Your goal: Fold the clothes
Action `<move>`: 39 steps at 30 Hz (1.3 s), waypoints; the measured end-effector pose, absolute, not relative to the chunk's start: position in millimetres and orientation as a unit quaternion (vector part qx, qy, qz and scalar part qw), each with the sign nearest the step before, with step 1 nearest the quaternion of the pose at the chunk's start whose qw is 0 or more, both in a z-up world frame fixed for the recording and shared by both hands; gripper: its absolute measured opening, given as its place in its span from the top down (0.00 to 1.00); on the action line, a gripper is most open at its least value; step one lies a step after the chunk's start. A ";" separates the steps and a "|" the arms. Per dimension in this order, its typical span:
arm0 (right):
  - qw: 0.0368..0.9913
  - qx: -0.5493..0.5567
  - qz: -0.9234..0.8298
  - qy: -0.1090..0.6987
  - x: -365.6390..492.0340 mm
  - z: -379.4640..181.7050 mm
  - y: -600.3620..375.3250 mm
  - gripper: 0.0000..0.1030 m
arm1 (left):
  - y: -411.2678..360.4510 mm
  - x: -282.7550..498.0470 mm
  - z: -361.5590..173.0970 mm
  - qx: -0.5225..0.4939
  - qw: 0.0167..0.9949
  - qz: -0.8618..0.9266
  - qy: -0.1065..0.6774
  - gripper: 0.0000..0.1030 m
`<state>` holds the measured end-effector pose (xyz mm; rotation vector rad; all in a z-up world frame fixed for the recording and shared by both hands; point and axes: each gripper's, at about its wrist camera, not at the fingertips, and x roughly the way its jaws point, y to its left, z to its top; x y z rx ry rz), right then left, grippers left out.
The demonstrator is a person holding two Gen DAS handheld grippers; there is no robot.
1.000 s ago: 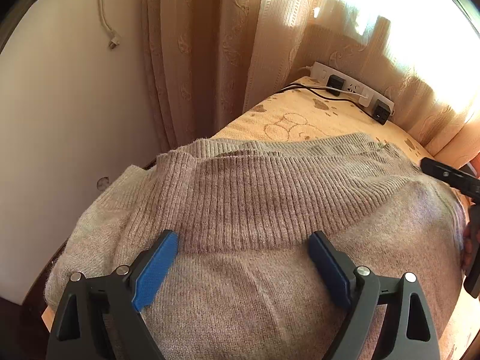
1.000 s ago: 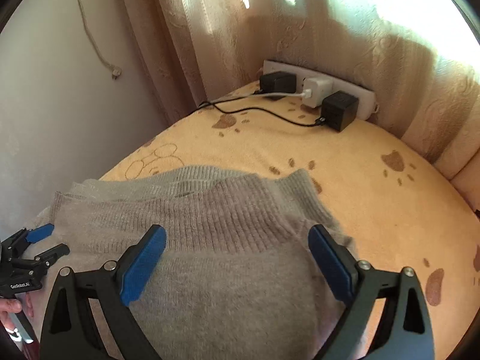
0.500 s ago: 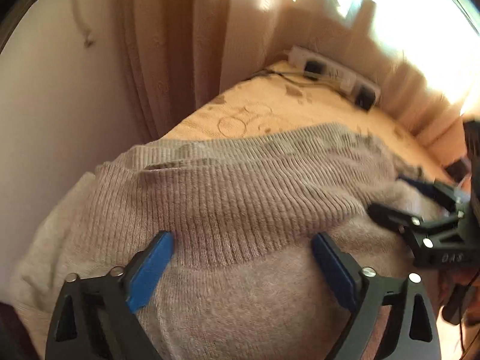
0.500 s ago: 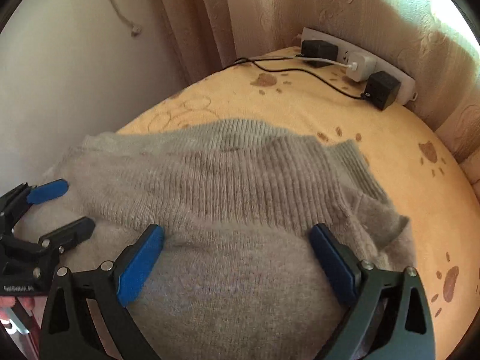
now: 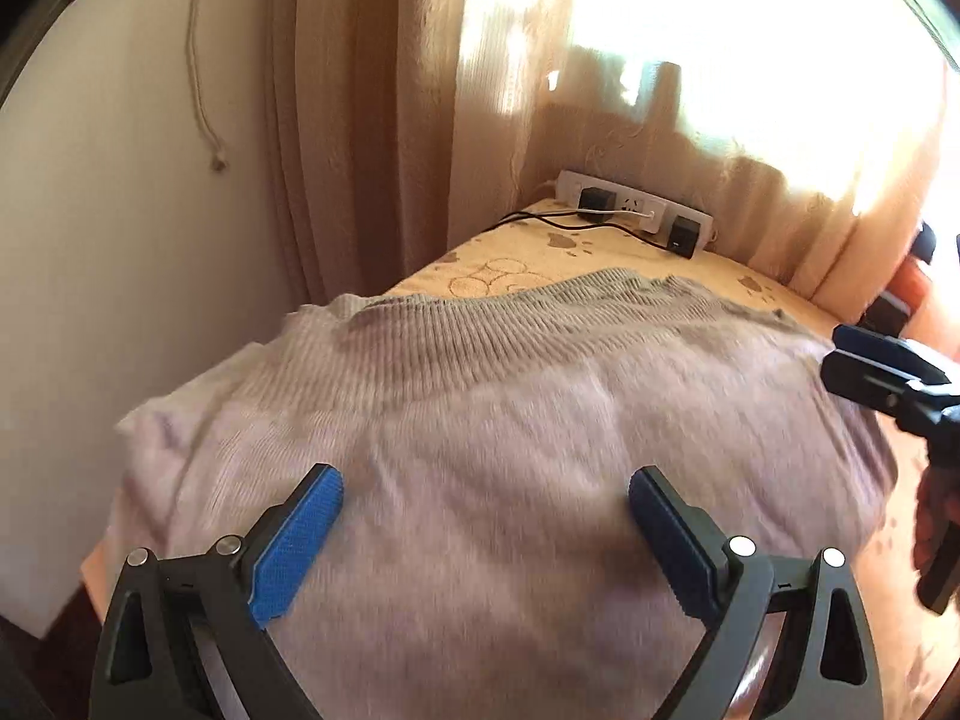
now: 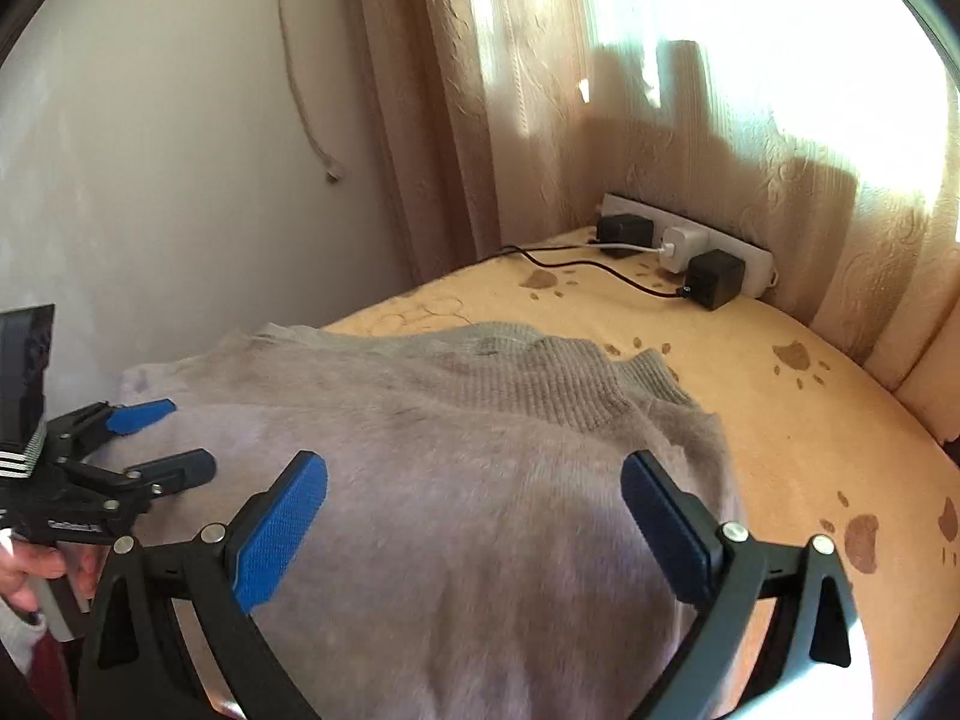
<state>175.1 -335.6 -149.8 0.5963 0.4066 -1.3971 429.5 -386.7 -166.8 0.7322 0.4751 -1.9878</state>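
Directly below both wide-open, empty grippers, left gripper (image 5: pixel 485 531) and right gripper (image 6: pixel 474 516), the sweater (image 6: pixel 480 480) stretches crosswise (ribbed hem toward the bed's (image 6: pixel 810 420) far edge).

Pretty cozy corner here. A plain off-white wall (image 6: pixel 150 150) runs along the left, with a thin cord (image 6: pixel 303 90) dangling down it. Beige patterned curtains (image 6: pixel 480 120) hang to the right of that and wrap around behind the bed, and strong sunlight blows out the window (image 5: pixel 750 42) area, throwing blocky shadows on the fabric. The surface is covered by a yellow blanket (image 6: pixel 780 408) printed with brown paw prints. At the far edge, up against the curtain, sits a white power strip (image 6: pixel 756 255) with black adapters and a white charger plugged in, a black cable (image 6: pixel 576 261) trailing off.
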 end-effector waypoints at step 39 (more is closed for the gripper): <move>0.671 0.229 -0.628 0.321 230.7 -196.1 -279.3 0.01 | -307.1 421.5 -191.3 0.314 0.520 -0.778 0.159 0.01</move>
